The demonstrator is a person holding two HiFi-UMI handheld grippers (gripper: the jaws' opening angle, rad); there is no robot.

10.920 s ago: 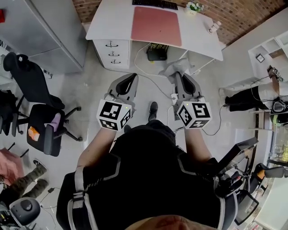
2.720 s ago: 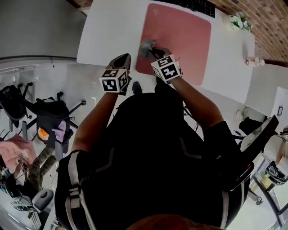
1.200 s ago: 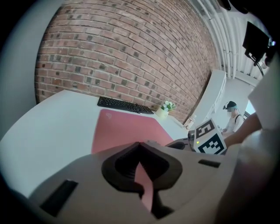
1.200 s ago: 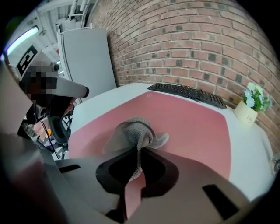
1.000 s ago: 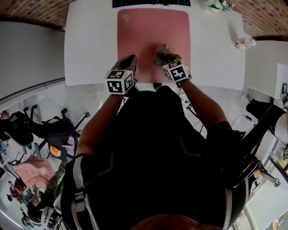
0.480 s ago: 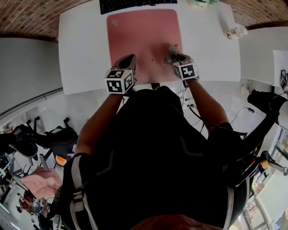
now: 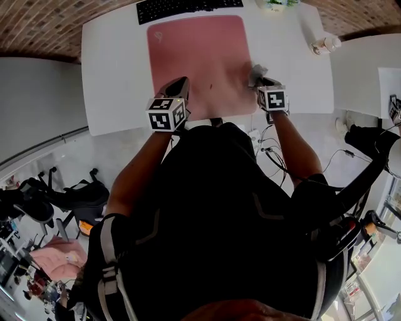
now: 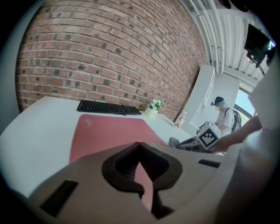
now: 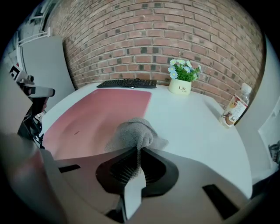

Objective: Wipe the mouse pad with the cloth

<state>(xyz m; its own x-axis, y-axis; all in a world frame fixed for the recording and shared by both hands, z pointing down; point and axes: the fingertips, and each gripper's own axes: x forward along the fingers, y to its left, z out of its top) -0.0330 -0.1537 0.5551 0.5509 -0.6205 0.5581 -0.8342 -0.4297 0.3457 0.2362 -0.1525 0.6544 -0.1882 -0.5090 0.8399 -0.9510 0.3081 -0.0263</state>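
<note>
Grey cloth (image 9: 131,133) sits bunched on the right edge of the pink mouse pad (image 7: 197,56), partly over the white worktop (image 7: 113,69), with the right gripper (image 9: 138,151) clamped tight on its near fold. The left gripper (image 8: 140,146) hangs over the pad's near left corner, its jaws together with nothing between them. A black keyboard (image 7: 188,7) lies along the pad's far edge; a flower pot (image 9: 180,83) and a bottle (image 9: 232,109) stand off to the right
</note>
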